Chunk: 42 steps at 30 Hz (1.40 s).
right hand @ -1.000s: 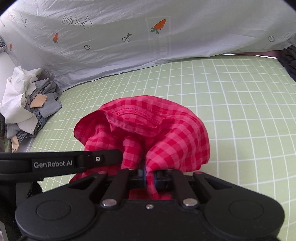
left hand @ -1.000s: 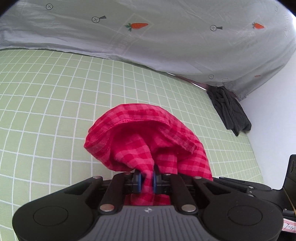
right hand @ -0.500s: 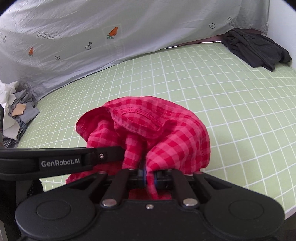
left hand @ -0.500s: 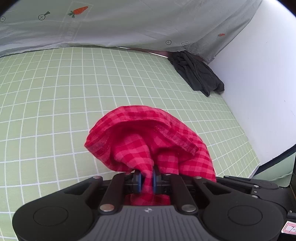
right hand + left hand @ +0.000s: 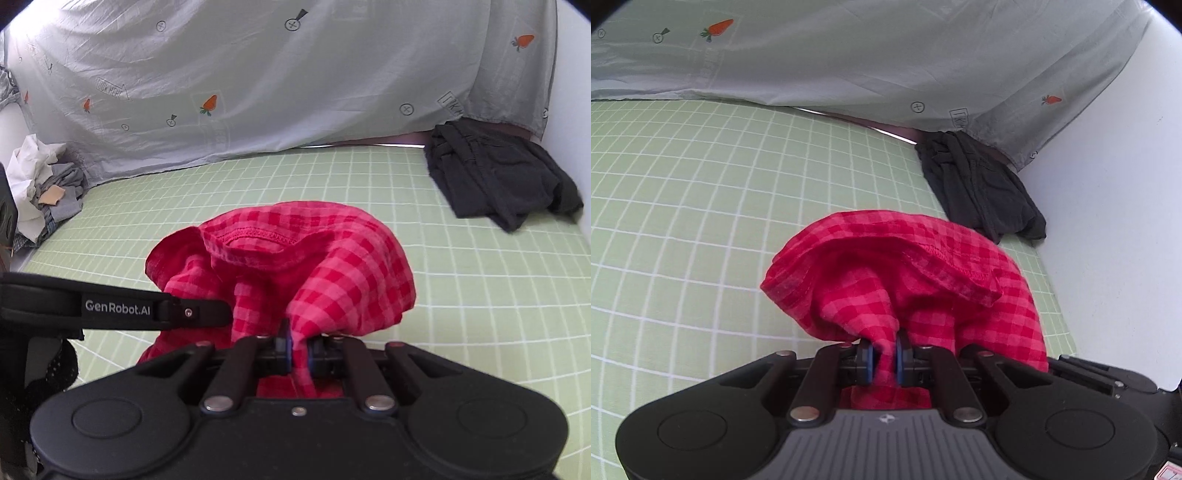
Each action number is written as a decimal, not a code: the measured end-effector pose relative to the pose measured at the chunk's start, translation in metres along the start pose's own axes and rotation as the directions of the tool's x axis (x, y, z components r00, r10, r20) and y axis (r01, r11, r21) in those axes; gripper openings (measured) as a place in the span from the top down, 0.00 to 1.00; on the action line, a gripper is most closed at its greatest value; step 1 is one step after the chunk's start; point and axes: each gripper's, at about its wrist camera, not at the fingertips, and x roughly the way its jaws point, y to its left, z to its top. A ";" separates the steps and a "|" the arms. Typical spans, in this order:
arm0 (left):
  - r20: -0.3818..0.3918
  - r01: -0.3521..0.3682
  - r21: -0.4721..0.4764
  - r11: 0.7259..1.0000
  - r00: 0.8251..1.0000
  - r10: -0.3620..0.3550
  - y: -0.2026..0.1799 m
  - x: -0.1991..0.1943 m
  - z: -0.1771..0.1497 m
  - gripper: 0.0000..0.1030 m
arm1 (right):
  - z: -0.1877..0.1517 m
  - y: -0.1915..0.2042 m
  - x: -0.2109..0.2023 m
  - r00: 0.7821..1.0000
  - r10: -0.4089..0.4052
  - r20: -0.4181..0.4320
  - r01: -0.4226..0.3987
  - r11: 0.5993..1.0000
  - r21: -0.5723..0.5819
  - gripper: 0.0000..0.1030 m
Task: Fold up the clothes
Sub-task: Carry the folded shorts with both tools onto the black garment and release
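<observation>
A red checked garment [image 5: 908, 280] hangs bunched between both grippers, above the green grid sheet [image 5: 683, 206]. My left gripper [image 5: 884, 360] is shut on a fold of it, its blue pads pinching the cloth. My right gripper [image 5: 299, 349] is also shut on the same red checked garment [image 5: 295, 258], close beside the left gripper, whose black arm [image 5: 110, 308] crosses the left of the right wrist view. The cloth's lower part is hidden behind the gripper bodies.
A dark folded garment [image 5: 495, 177] lies at the far right of the green sheet [image 5: 480, 280], also in the left wrist view [image 5: 979, 188]. A pile of white and grey clothes [image 5: 40, 192] sits at the far left. A grey carrot-print cloth [image 5: 280, 74] hangs behind; a white wall [image 5: 1115, 206] bounds the right.
Both grippers keep their hold on the red garment while swinging toward the right end of the sheet. The dark garment now appears nearer in both views.
</observation>
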 end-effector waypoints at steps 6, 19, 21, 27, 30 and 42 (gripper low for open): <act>0.001 0.018 0.069 0.997 1.000 -0.018 -0.063 0.043 0.023 0.89 | 0.012 -0.077 -0.010 1.000 -0.027 0.010 0.026 0.997 0.072 0.92; 0.065 0.105 0.158 0.982 0.991 -0.116 -0.161 0.172 0.149 0.89 | 0.127 -0.244 0.043 0.970 -0.175 0.166 0.154 0.979 0.129 0.92; 0.090 0.103 0.160 0.982 0.989 -0.118 -0.168 0.190 0.171 0.88 | 0.152 -0.265 0.054 0.964 -0.192 0.185 0.168 0.976 0.142 0.92; 0.162 0.040 0.165 0.986 0.985 -0.067 -0.180 0.242 0.220 0.75 | 0.188 -0.309 0.094 0.944 -0.273 0.183 0.247 0.957 0.152 0.90; 0.107 -0.061 0.152 0.987 0.993 0.045 -0.175 0.268 0.228 0.59 | 0.197 -0.326 0.115 0.932 -0.322 0.165 0.299 0.942 0.152 0.77; 0.101 -0.162 0.127 0.979 0.984 0.149 -0.144 0.220 0.208 0.19 | 0.187 -0.325 0.102 0.901 -0.404 0.158 0.378 0.910 0.170 0.26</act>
